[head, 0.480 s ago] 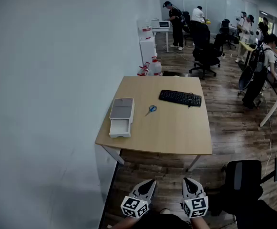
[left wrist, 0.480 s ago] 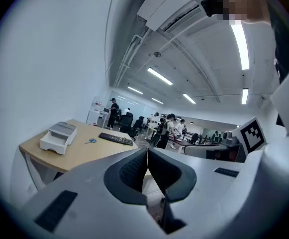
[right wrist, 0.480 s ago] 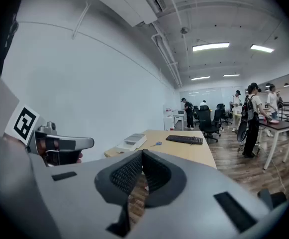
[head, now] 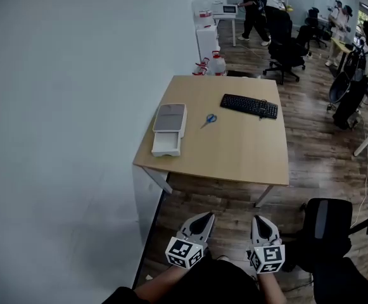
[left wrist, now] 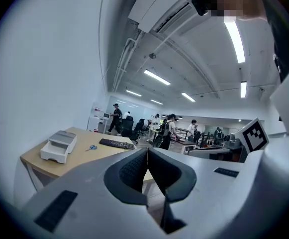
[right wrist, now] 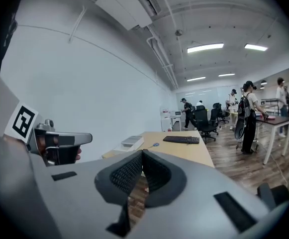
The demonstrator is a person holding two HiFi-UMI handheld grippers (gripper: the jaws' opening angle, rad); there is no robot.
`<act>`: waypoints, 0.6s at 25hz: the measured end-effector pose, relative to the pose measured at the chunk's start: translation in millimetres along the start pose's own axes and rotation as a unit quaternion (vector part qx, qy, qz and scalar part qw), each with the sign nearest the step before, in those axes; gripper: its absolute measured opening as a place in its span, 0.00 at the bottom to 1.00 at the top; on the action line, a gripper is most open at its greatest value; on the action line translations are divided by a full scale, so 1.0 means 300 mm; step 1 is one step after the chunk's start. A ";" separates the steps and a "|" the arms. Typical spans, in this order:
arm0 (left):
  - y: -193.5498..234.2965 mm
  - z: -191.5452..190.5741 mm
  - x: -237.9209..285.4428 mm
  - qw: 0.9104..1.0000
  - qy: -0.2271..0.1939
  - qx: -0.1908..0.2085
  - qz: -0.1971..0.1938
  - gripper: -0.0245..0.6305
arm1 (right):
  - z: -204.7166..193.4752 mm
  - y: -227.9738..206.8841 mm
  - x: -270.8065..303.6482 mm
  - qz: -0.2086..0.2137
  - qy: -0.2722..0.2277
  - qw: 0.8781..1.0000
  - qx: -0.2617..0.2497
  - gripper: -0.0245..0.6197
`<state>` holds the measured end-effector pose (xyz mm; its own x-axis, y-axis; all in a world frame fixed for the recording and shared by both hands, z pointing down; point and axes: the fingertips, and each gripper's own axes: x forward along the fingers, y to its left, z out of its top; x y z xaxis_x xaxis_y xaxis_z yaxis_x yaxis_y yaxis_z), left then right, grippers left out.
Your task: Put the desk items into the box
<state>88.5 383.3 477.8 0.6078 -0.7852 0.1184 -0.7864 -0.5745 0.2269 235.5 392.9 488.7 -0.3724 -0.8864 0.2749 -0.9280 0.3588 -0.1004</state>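
The white plastic box with a flat grey top (head: 169, 128) stands on the left part of the light wooden desk (head: 241, 154), near its front-left corner and close to the white wall (head: 57, 138). Its lower part looks pulled out like a drawer towards the near edge. Just beside the box, to the right, lies a small pair of scissors with blue handles (head: 209, 119). Farther on, near the far-right corner, lies a long black keyboard (head: 249, 106). Both items are outside the box, so I judge that the task is not yet begun.

The person stands well apart from the desk. The left gripper (head: 203, 218) and the right gripper (head: 260, 221) are held low, side by side, pointing towards the desk. On each gripper the dark ribbed pads (left wrist: 133, 169) are pressed together, with nothing between them. A black office chair (head: 326, 227) stands just beside the right gripper.

Several things may go wrong from here. The scissors are thin and lie flat, so the jaws could push them along the smooth wood instead of lifting them. The box looks light and sits near the edge, so a careless touch could shift it or knock it off. The keyboard seems longer than the box and may not fit inside. The chair could catch the right arm on the way forward.
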 end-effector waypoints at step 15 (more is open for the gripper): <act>0.239 -0.056 0.230 0.999 0.043 -0.019 -0.022 0.06 | -0.065 -0.093 0.233 -0.038 0.056 0.997 0.028 0.13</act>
<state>75.9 291.8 518.5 0.6505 -0.7354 0.1901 -0.7548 -0.5980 0.2694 235.6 326.6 529.3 -0.3012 -0.8705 0.3892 -0.9536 0.2726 -0.1280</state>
